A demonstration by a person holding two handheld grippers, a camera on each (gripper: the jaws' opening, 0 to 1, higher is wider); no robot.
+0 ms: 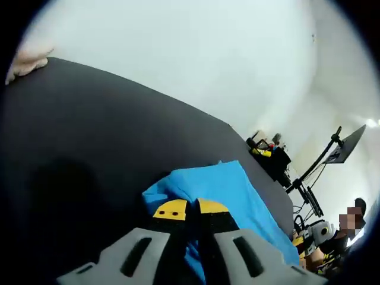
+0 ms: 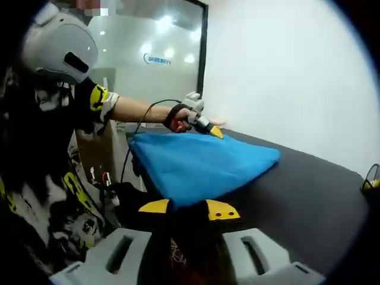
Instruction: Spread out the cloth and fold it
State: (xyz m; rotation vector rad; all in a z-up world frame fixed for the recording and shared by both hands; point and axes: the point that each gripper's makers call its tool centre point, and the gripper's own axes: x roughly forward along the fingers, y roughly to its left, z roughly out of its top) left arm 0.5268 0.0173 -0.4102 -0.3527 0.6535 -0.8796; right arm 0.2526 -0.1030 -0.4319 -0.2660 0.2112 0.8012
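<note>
A plain white wall backs a wide dark table, the biggest things in the left gripper view; in the right gripper view the same table runs off to the right below the wall, and a glass partition with reflected ceiling lights stands at the far end of the room. A person in a black, white and yellow patterned top stands at the table's edge, with an arm stretched out over it. The blue cloth lies on the table near that edge, folded into a thick flat pad, its long axis running from the person's side out across the table and narrowing to a rounded corner that points toward the wall. In the left gripper view the cloth stretches away from the jaws toward a black monitor on a stand and a cluttered desk. The left gripper has its yellow-tipped jaws pressed together on the cloth's near corner; from the other side it sits at the cloth's far edge. The right gripper has its jaws set apart, with the cloth's near edge hanging between and just above the tips; whether they grip it I cannot tell.
</note>
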